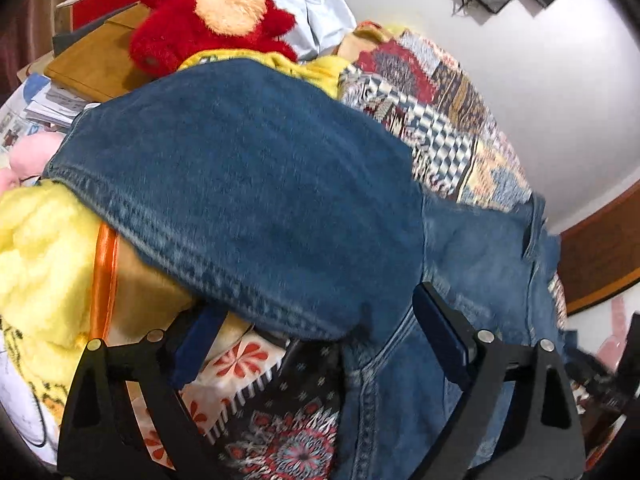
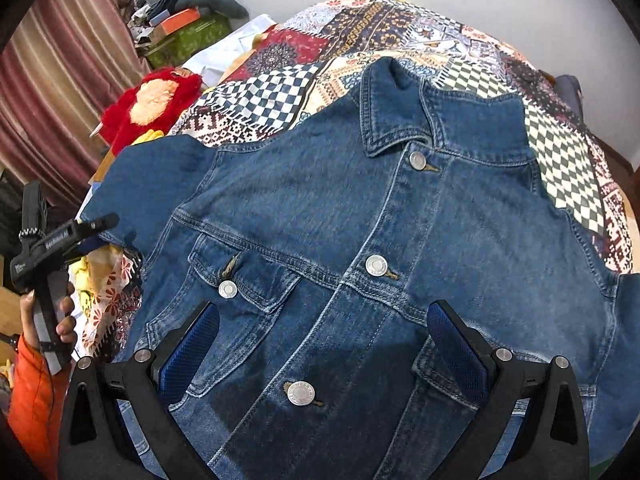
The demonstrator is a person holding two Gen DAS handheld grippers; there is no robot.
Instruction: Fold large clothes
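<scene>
Denim jacket [image 2: 360, 240] lay front-up, buttoned, on patchwork bedspread [image 2: 360, 36], collar at 12 o'clock. My right gripper [image 2: 324, 352] hovered over chest, fingers spread, grasping nothing. My left gripper [image 1: 320, 316] spread wide around sleeve [image 1: 240, 184]; contact apparently none, view blurred.

Jacket [image 2: 360, 240] is coarse blue denim with shiny metal buttons [image 2: 376, 266]; quilt [image 2: 280, 80] is printed matt cloth; red plush [image 1: 208, 20] looks fuzzy; gripper fingers [image 2: 188, 356] are matt black plastic, pads textured blue.
</scene>
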